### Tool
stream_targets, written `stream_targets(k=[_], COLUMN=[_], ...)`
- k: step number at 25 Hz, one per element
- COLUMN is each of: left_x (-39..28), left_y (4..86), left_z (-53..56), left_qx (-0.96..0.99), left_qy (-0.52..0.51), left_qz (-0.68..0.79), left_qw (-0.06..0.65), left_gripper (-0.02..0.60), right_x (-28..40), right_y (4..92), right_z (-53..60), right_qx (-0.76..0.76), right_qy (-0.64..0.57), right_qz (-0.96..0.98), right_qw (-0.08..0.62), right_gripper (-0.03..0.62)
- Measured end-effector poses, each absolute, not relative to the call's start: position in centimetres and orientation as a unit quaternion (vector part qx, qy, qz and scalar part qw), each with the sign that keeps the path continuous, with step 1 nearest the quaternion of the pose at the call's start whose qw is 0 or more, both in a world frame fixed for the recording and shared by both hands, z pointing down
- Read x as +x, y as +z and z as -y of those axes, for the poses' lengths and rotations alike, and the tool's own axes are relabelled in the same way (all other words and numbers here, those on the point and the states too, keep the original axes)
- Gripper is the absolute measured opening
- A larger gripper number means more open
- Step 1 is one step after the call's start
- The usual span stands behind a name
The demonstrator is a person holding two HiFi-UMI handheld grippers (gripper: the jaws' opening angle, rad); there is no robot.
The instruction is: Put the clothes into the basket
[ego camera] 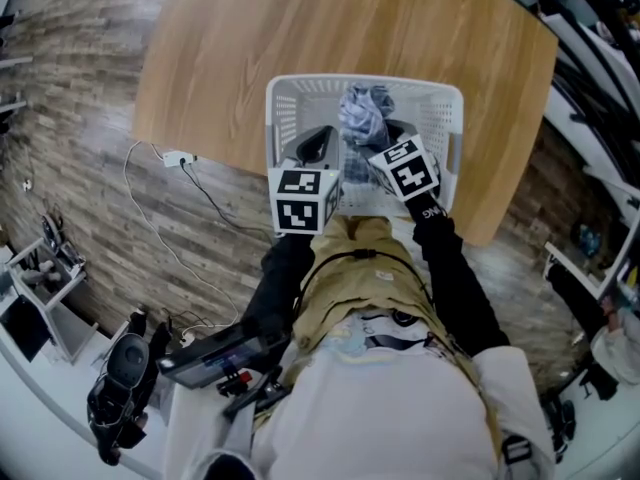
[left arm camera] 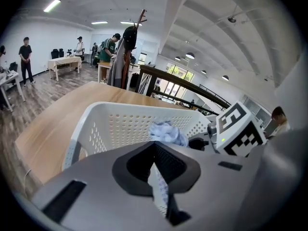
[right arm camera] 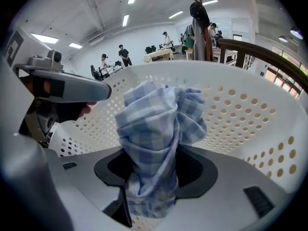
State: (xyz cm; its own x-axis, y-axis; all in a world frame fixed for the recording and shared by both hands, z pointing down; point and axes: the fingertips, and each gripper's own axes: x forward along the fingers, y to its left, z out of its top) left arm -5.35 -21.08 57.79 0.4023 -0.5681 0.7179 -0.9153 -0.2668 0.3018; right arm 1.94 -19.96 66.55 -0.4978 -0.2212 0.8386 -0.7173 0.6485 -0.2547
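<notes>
A white perforated basket (ego camera: 300,86) stands on the wooden table (ego camera: 250,38), near its front edge. My right gripper (ego camera: 372,148) is shut on a bunched blue checked cloth (ego camera: 362,113) and holds it inside the basket, above the floor of it. In the right gripper view the cloth (right arm camera: 159,129) fills the space between the jaws of that gripper (right arm camera: 151,172), with the basket wall (right arm camera: 250,114) behind. My left gripper (ego camera: 318,146) hovers over the basket's near left part, shut with nothing in it. In the left gripper view the cloth (left arm camera: 166,131) shows beyond its closed jaws.
A white power strip (ego camera: 180,158) with cables lies on the wood floor left of the table. Dark equipment (ego camera: 125,378) sits low at the left. Railings and shelving (ego camera: 600,88) run along the right. Several people and a coat rack (left arm camera: 127,42) stand far off.
</notes>
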Motion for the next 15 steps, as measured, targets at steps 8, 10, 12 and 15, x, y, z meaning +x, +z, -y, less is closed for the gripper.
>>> stream_targets(k=[8, 10, 12, 15], left_x=[-6.1, -6.1, -6.2, -6.8], left_y=[58.2, 58.2, 58.1, 57.7], left_z=[20.5, 20.3, 20.2, 20.4], left_qx=[0.756, 0.755, 0.754, 0.756], left_qy=[0.245, 0.247, 0.247, 0.244], left_qz=[0.487, 0.487, 0.487, 0.492], left_qw=[0.361, 0.363, 0.364, 0.358], left_gripper=[0.000, 0.000, 0.000, 0.000], right_x=[1.0, 1.3, 1.4, 0.9], right_y=[71.6, 72.6, 73.3, 74.0], right_z=[18.6, 18.4, 18.4, 18.4], right_qx=[0.244, 0.238, 0.233, 0.226], right_qy=[0.305, 0.302, 0.298, 0.294], right_qz=[0.786, 0.780, 0.776, 0.775], right_qw=[0.478, 0.493, 0.505, 0.512], right_gripper=[0.252, 0.252, 0.252, 0.252])
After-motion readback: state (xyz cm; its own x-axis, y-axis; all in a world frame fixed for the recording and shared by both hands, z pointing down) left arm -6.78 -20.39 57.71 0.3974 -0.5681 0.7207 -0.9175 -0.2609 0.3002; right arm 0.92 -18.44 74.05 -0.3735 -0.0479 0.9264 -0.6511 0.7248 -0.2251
